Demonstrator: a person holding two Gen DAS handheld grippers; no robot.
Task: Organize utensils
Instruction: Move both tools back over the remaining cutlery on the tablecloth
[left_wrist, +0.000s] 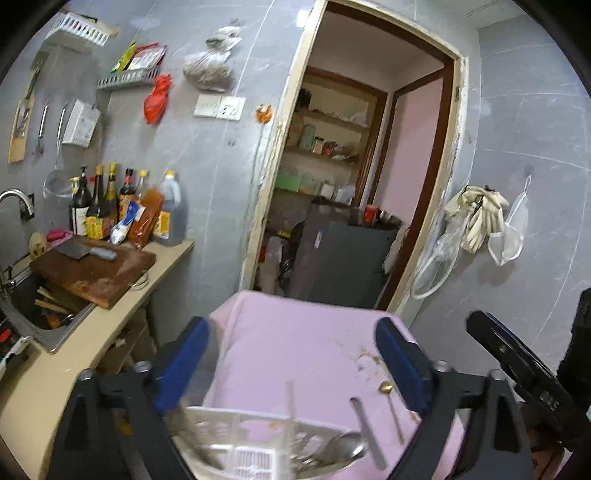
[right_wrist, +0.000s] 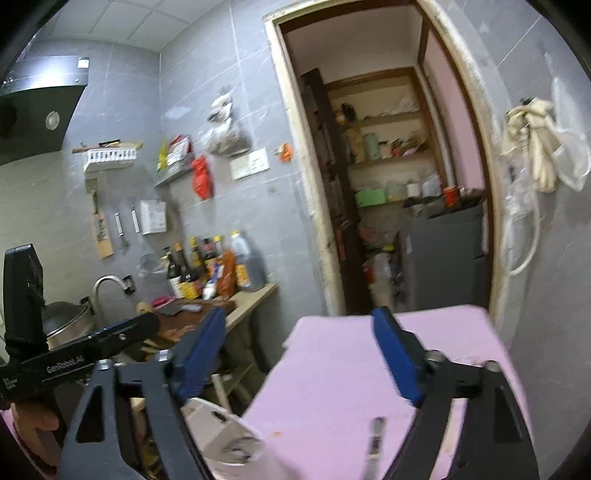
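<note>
A white slotted basket (left_wrist: 255, 443) sits at the near edge of the pink table (left_wrist: 295, 347), with a metal spoon (left_wrist: 332, 452) and other blurred utensils lying in it. Beside the basket on the table lie a grey flat utensil (left_wrist: 365, 432) and a gold spoon (left_wrist: 389, 402).

The left gripper (left_wrist: 291, 369) hangs above the basket, tilted slightly down, jaws spread wide with nothing between them. The right gripper (right_wrist: 303, 354) hovers over the table, jaws also wide apart and empty; a blurred utensil (right_wrist: 375, 443) lies below it.

Left of the table, a counter (left_wrist: 110, 306) carries a cutting board (left_wrist: 92, 273) with a cleaver (left_wrist: 86, 251), and sauce bottles (left_wrist: 122, 206). Past the table's far edge a doorway (left_wrist: 354, 184) opens.
</note>
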